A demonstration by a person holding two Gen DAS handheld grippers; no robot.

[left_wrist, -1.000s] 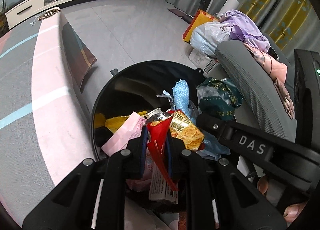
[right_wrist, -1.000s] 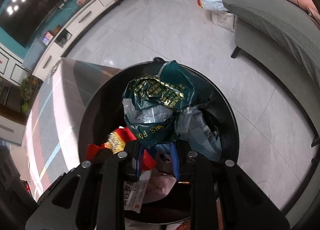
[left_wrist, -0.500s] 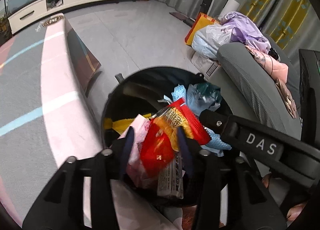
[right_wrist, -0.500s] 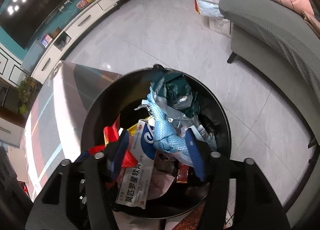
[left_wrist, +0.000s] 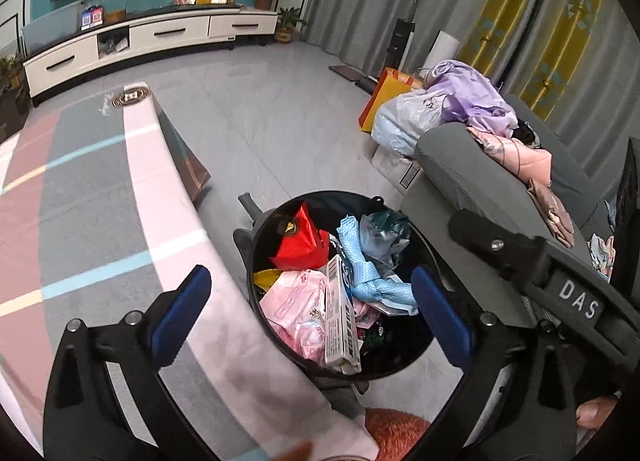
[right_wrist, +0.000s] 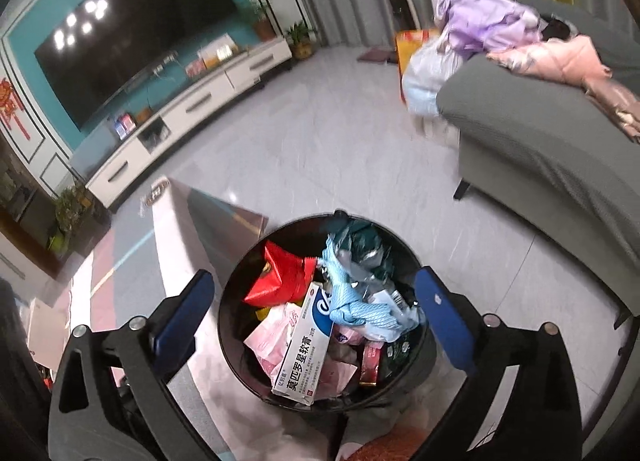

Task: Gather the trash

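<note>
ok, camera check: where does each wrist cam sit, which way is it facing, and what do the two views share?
Left wrist: on the left tool, angled down at the black trash bin; both blue pads wide open, the right tool's arm at right.
Right wrist: on the right tool, angled down at the same bin; its pads wide open, nothing between.
Shared: bin, red wrapper, ointment box, blue cloth, grey sofa, TV cabinet.

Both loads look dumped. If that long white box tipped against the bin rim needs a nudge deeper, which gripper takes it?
Left, marginally. The white box lies nearly centred between the open left gripper; the open right gripper sees it too, slightly left of centre. Both have just been opening, nothing between the jaws, above the bin.
</note>
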